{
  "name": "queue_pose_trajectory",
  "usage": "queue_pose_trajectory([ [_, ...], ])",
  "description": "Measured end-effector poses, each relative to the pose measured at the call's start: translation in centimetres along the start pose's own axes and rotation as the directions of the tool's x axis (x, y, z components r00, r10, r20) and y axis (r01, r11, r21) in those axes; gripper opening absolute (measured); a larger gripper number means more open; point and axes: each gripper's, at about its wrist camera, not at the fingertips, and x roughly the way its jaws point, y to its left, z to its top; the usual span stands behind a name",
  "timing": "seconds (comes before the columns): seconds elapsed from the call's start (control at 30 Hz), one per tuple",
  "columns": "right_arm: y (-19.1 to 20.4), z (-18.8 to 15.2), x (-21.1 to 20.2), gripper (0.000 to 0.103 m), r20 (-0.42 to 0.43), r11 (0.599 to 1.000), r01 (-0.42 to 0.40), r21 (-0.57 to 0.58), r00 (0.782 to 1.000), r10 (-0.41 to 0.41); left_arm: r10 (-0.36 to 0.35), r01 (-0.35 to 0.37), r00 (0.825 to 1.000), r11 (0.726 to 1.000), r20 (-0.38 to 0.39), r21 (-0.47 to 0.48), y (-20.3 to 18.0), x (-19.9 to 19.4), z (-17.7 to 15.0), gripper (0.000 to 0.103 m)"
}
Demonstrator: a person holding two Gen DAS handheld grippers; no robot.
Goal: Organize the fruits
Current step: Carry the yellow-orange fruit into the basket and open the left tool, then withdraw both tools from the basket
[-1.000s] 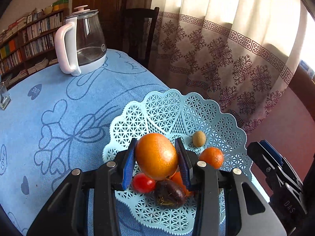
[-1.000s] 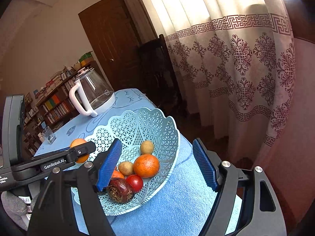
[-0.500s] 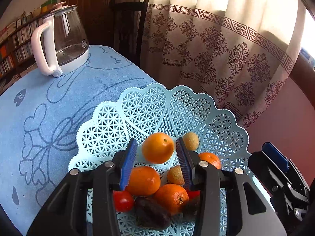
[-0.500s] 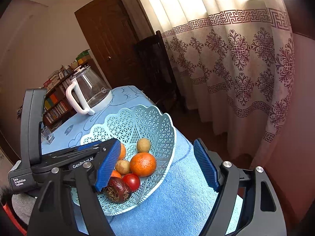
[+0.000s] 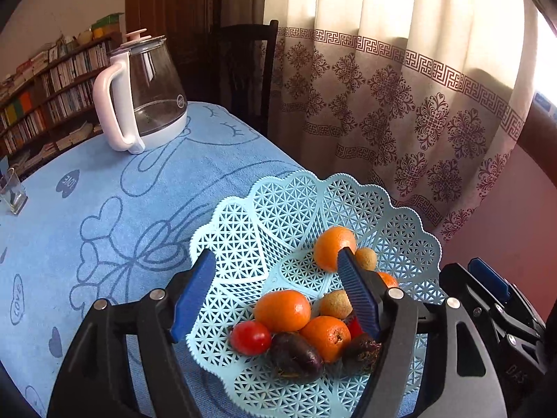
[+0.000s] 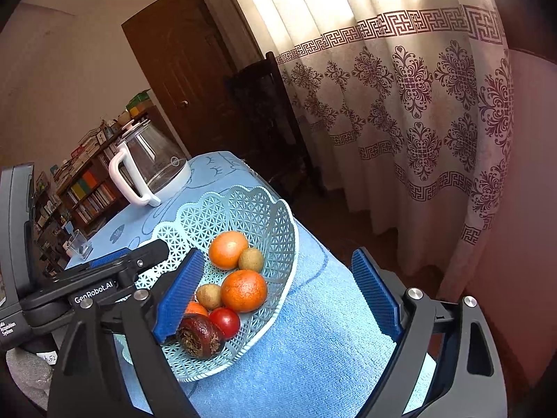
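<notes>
Over on the far left of the left wrist view, a small clear glass (image 5: 13, 191) stands on the blue tablecloth (image 5: 104, 216), with a bookshelf (image 5: 41, 97) behind it. Next along is a glass kettle (image 5: 146, 94) with a white handle, well apart from the fruit. Nearer the camera, the left gripper (image 5: 275, 299) hangs over the pale blue lattice basket (image 5: 243, 230) with its jaws spread wide and nothing between them (the blue pads frame the fruit rather than touch it, as far as can be told).

Inside the basket, reading left to right, lie a red tomato (image 5: 250, 337), a dark purple fruit (image 5: 296, 357) just beside it, an orange (image 5: 282, 310) above those two, a second orange (image 5: 326, 338) touching the first, and a brown kiwi (image 5: 336, 303). Farther back sits another orange (image 5: 332, 248) with a second kiwi (image 5: 366, 258) right against it, partly hidden by the gripper's right finger. At the right edge the dark body of the right gripper (image 5: 494, 299) shows.

From the right wrist view, the right gripper (image 6: 275, 299) is likewise opened wide and empty, held above the table's near right corner beside the basket (image 6: 264, 216). A patterned curtain (image 6: 417, 111) fills the right side, with a dark wooden chair (image 6: 268, 132) between it and the door (image 6: 188, 69).
</notes>
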Motion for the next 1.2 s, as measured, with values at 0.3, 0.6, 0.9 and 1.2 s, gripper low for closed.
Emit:
queue_pose_trajectory([
  [0.3,0.1,0.0,0.0,0.097,-0.015,1.000,0.008,-0.008,1.000,-0.008,0.179,-0.187,0.979,0.979,0.100,0.076,0.0,-3.4,-1.4,0.091],
  [0.6,1.1,-0.4,-0.5,0.100,-0.003,0.996,0.022,-0.081,1.000,-0.023,0.309,-0.325,0.934,0.943,0.177,0.070,0.3,-7.1,-2.7,0.091],
  [0.9,3.7,-1.8,-1.5,0.100,0.002,0.972,0.008,-0.236,1.000,-0.008,0.392,-0.414,0.891,0.908,0.229,0.056,0.2,-9.8,-4.0,0.095],
  [1.2,6.1,-3.9,-3.2,0.100,0.003,0.933,-0.020,-0.360,1.000,0.022,0.468,-0.492,0.847,0.870,0.252,0.038,0.4,-11.3,-5.3,0.095],
])
